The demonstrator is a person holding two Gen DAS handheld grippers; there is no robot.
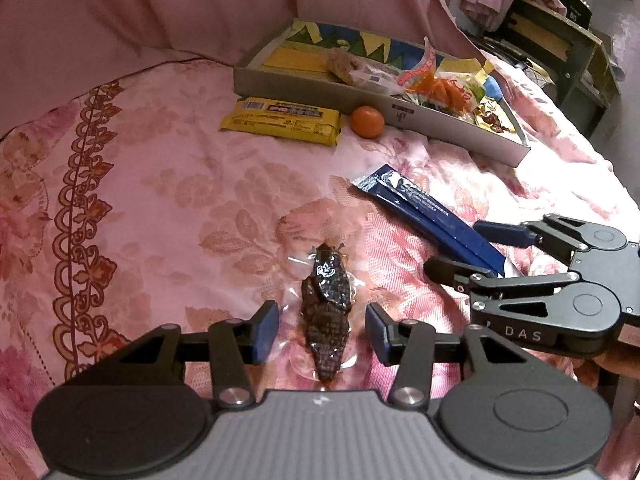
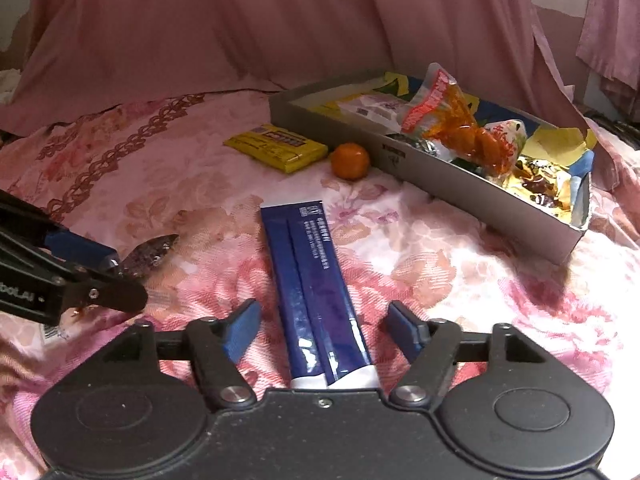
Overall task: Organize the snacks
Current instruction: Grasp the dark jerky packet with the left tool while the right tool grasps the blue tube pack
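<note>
Left wrist view: left hand-held gripper (image 1: 322, 330) open, pads either side of a dark vacuum-packed snack (image 1: 326, 312) lying on the bed (image 1: 160, 200), not pressing it. Right wrist view: right hand-held gripper (image 2: 320, 334) open too, straddling a blue sachet (image 2: 316, 292) flat on the bed, clear gap both sides. Tray (image 2: 440, 176) at the back already holds mixed packets; yellow bar (image 2: 276, 148) and orange (image 2: 350, 161) sit just in front of it. Sachet looks light, thin, glossy, likely slippery and floppy; best pinched across its width near the middle. Dark snack looks firmer, clear film edge slick; grip the body, not the film.
</note>
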